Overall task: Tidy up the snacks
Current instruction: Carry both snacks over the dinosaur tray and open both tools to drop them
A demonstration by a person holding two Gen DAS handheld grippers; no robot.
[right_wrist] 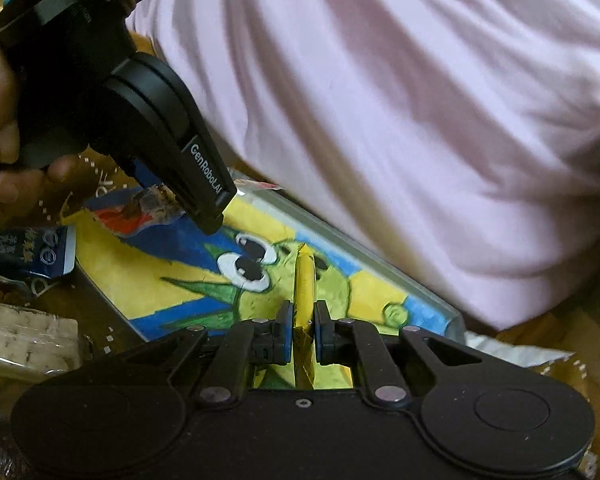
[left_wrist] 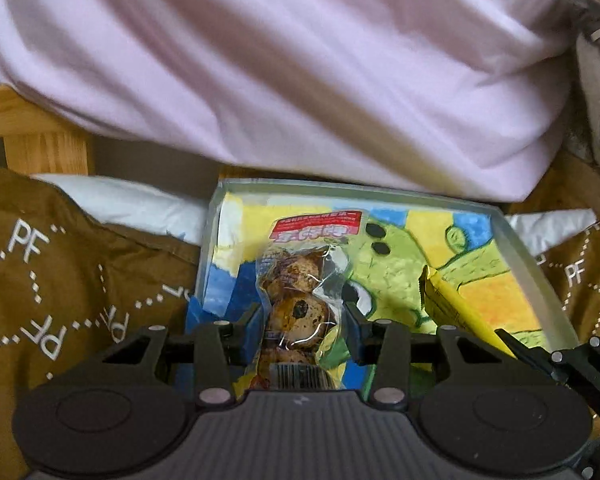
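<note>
A clear packet of brown speckled eggs [left_wrist: 296, 280] with a red label sits between the fingers of my left gripper [left_wrist: 302, 318], which is shut on its sides. It hangs over a clear-walled tray [left_wrist: 520, 248] with a cartoon frog picture on its bottom. From the right wrist view, the left gripper [right_wrist: 204, 212] holds the egg packet [right_wrist: 152, 204] over the tray's [right_wrist: 340, 240] far left corner. My right gripper [right_wrist: 303, 316] is shut on a thin yellow packet [right_wrist: 304, 280], edge-on, above the frog. The yellow packet [left_wrist: 448, 304] also shows at the right in the left wrist view.
A person in a pink shirt [left_wrist: 300, 60] stands close behind the tray. Brown cloth printed with "PF" [left_wrist: 60, 280] surrounds the tray. A dark blue snack packet [right_wrist: 40, 252] and a wrapped pack of pale crackers [right_wrist: 24, 340] lie left of the tray.
</note>
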